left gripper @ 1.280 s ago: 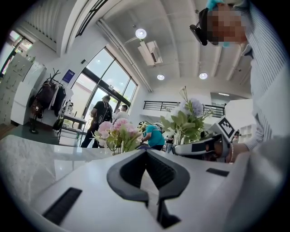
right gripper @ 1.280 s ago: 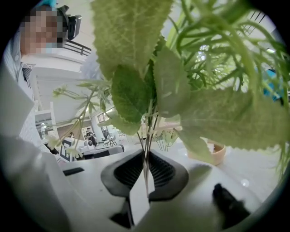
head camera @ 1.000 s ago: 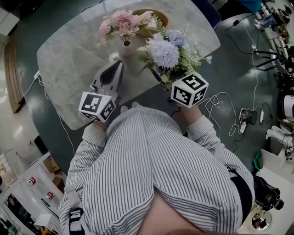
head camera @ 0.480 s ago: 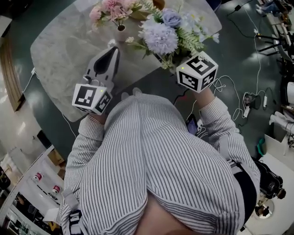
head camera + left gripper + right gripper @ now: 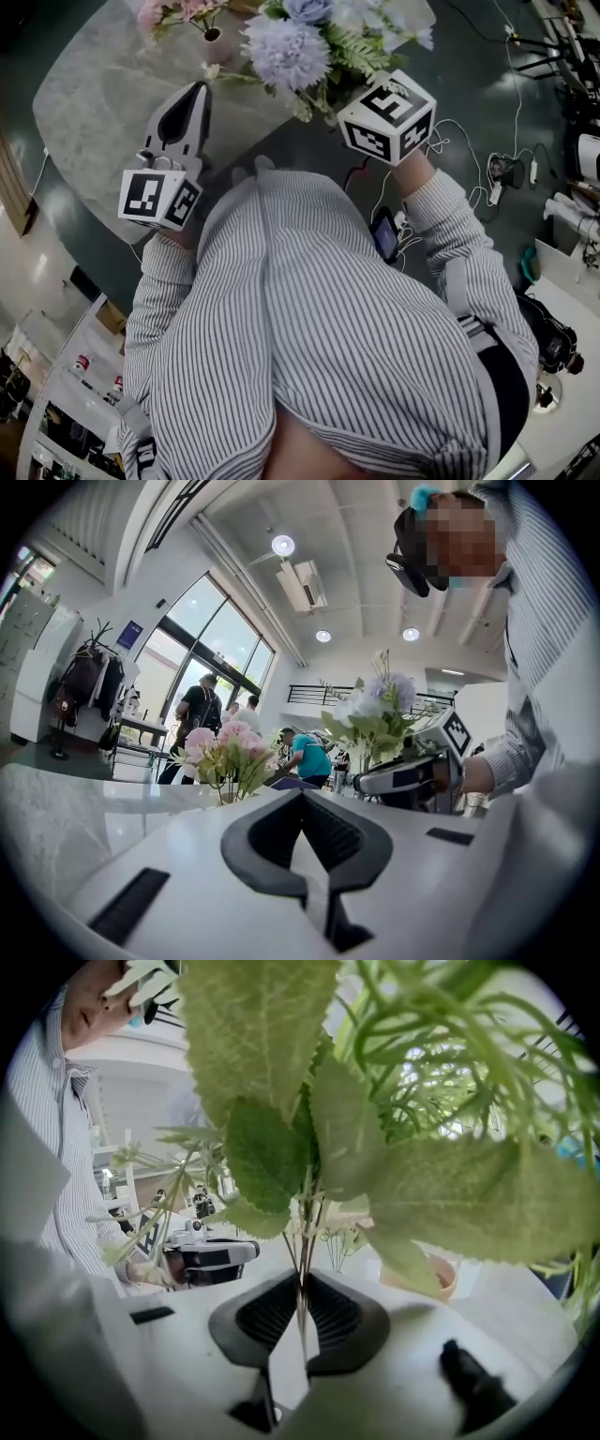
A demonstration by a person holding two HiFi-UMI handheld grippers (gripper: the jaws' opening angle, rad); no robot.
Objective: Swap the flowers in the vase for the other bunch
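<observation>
Grey stone table (image 5: 89, 103) w/ a small vase (image 5: 214, 36) near its far edge, and the pink bunch (image 5: 173, 9) stands in that vase. Purple bunch (image 5: 281, 52) is up in the air just right of the vase, over the near side of the table, w/ green ferny bits sticking out all round. Right claw (image 5: 302, 1283) is pinching its thin green stems (image 5: 302, 1232): pads nearly together, stems squeezed between them, big fuzzy leaves (image 5: 272, 1157) filling most of the right gripper view. Stems run about straight up from the pads. Left claw (image 5: 197, 89) is pressed together w/ nothing in it, held flat over the table's near part, tip pointing toward the vase but apart from it. In the left gripper view the pink bunch sits ahead & a bit left, the right claw & purple bunch off to the right. Person in a striped shirt (image 5: 328, 328) holds both claws. Small orange-brown bowl (image 5: 427, 1277) sits on the table behind the stems. Can't tell if any purple flower touches the pink ones.
</observation>
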